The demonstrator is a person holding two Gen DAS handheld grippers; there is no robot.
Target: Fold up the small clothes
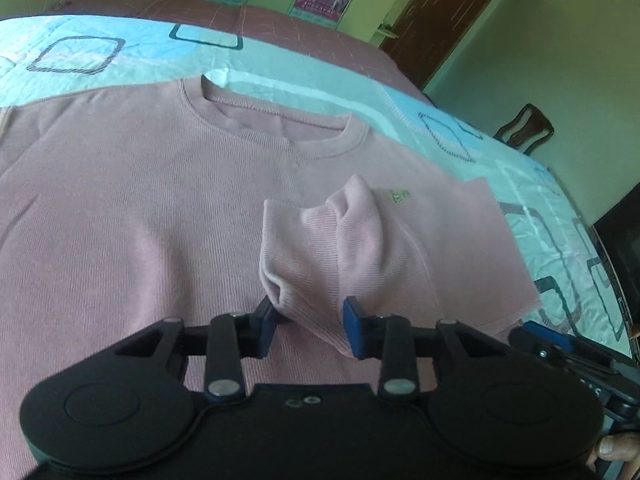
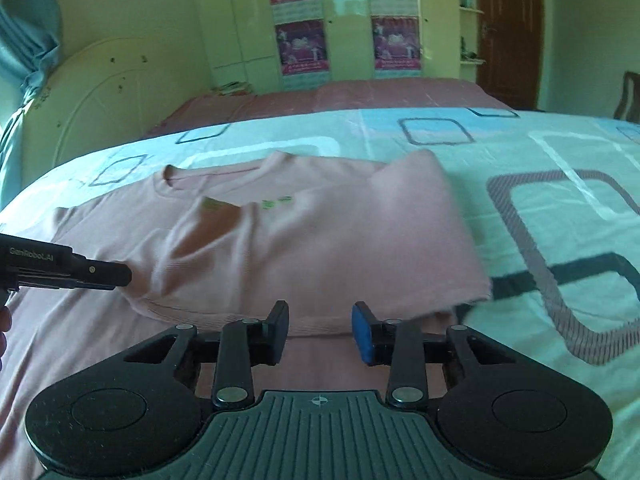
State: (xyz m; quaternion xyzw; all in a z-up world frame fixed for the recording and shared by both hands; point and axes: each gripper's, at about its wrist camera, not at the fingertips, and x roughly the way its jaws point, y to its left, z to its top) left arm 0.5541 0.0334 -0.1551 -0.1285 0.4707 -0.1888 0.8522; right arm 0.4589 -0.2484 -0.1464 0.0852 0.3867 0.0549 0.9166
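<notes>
A pink T-shirt (image 1: 140,220) lies flat on the bed, collar (image 1: 276,120) toward the far side. Its right sleeve (image 1: 312,248) is folded in over the chest and stands up in a bunched ridge. My left gripper (image 1: 311,320) has that ridge between its blue pads, which both press on the cloth. In the right wrist view the shirt (image 2: 320,240) shows its side folded over, with a small green print. My right gripper (image 2: 320,330) hovers open just above the near edge of that fold, nothing pinched. The left gripper's body (image 2: 68,270) enters from the left.
The bed is covered by a light blue sheet (image 2: 540,184) with square patterns; a pink blanket (image 2: 360,96) lies behind it. A wardrobe with posters, a brown door (image 2: 508,28) and a chair (image 1: 524,128) stand beyond. A white headboard (image 2: 100,100) is at the left.
</notes>
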